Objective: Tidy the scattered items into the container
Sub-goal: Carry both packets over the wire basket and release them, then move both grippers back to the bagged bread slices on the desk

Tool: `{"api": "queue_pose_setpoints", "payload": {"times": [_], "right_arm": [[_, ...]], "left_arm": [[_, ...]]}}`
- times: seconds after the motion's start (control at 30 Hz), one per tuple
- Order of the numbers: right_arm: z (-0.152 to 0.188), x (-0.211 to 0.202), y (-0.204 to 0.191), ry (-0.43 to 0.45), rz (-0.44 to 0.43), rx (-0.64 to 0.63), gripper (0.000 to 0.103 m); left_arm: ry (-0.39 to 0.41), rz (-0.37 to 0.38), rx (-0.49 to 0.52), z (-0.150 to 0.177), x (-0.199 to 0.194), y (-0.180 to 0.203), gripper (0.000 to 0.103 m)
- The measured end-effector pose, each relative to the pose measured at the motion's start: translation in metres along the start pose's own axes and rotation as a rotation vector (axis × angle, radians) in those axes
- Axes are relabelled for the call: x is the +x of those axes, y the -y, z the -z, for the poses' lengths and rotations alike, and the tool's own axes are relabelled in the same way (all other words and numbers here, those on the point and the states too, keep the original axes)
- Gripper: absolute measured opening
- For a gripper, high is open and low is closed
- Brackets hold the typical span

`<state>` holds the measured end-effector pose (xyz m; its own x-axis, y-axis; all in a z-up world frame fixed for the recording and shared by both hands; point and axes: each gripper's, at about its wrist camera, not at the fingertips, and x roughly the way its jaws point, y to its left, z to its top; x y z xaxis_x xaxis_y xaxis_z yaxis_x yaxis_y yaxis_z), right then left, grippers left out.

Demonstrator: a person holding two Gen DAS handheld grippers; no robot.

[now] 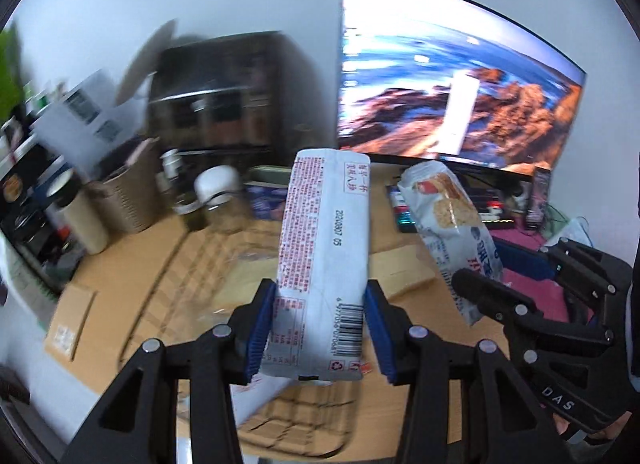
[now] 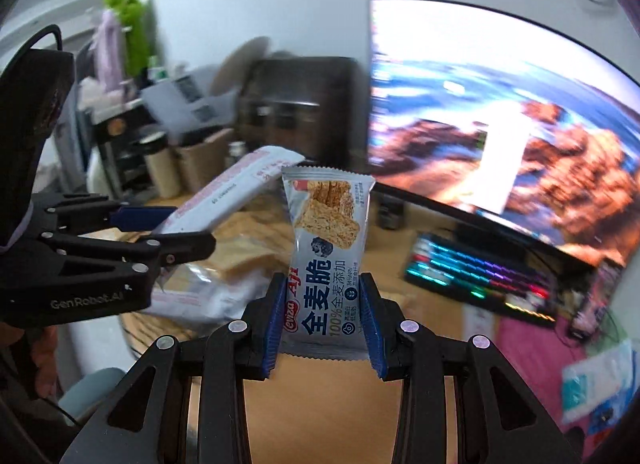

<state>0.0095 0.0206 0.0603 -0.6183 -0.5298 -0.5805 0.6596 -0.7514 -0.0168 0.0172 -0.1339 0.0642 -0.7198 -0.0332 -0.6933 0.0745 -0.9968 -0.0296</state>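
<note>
My left gripper (image 1: 320,294) is shut on a long white snack packet (image 1: 326,232) with red print and a barcode, holding it upright by its lower end. To its right, my right gripper (image 1: 496,268) is shut on a blue-grey cracker packet (image 1: 448,215). In the right wrist view that cracker packet (image 2: 326,240) stands upright between the blue pads of the right gripper (image 2: 324,288). The left gripper (image 2: 176,229) is at the left with its white packet (image 2: 236,191) slanting up. Below both lies a woven basket (image 1: 304,420) with blurred packets (image 2: 192,296) in it.
A large lit monitor (image 1: 452,87) stands at the back right, with a backlit keyboard (image 2: 480,276) and a pink mat (image 2: 528,352) in front. At the back left are a beige bin (image 1: 128,199), a white-lidded jar (image 1: 218,199), a dark cabinet (image 1: 224,95) and a cardboard box (image 1: 70,324).
</note>
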Motion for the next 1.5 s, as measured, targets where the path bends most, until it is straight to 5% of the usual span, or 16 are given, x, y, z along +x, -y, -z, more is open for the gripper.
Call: {"api": "queue_pose_setpoints", "payload": {"times": [0.3, 0.6, 0.67, 0.77, 0.87, 1.13, 1.5], "right_arm": [[-0.003, 0.064, -0.07, -0.099, -0.112, -0.062, 0.037], [0.001, 0.093, -0.089, -0.148, -0.146, -0.071, 0.037], [0.0, 0.096, -0.089, -0.156, -0.155, -0.068, 0.037], [-0.001, 0.097, -0.089, -0.156, -0.157, -0.068, 0.037], [-0.002, 0.092, -0.09, -0.139, -0.139, -0.079, 0.049], [-0.005, 0.073, -0.077, -0.102, -0.117, -0.057, 0.049], [-0.002, 0.01, -0.001, 0.002, 0.03, 0.054, 0.049]], "left_arm": [[-0.085, -0.056, -0.104, 0.035, 0.022, -0.079, 0.051], [-0.123, -0.048, -0.113, 0.046, 0.039, -0.094, 0.052], [-0.102, -0.059, -0.109, 0.044, 0.035, -0.095, 0.069], [-0.078, -0.086, -0.107, 0.041, 0.029, -0.094, 0.074], [-0.087, -0.094, -0.102, 0.04, 0.03, -0.092, 0.075], [-0.081, -0.088, -0.089, 0.038, 0.025, -0.083, 0.075], [-0.057, -0.039, -0.015, 0.024, 0.019, -0.028, 0.075]]}}
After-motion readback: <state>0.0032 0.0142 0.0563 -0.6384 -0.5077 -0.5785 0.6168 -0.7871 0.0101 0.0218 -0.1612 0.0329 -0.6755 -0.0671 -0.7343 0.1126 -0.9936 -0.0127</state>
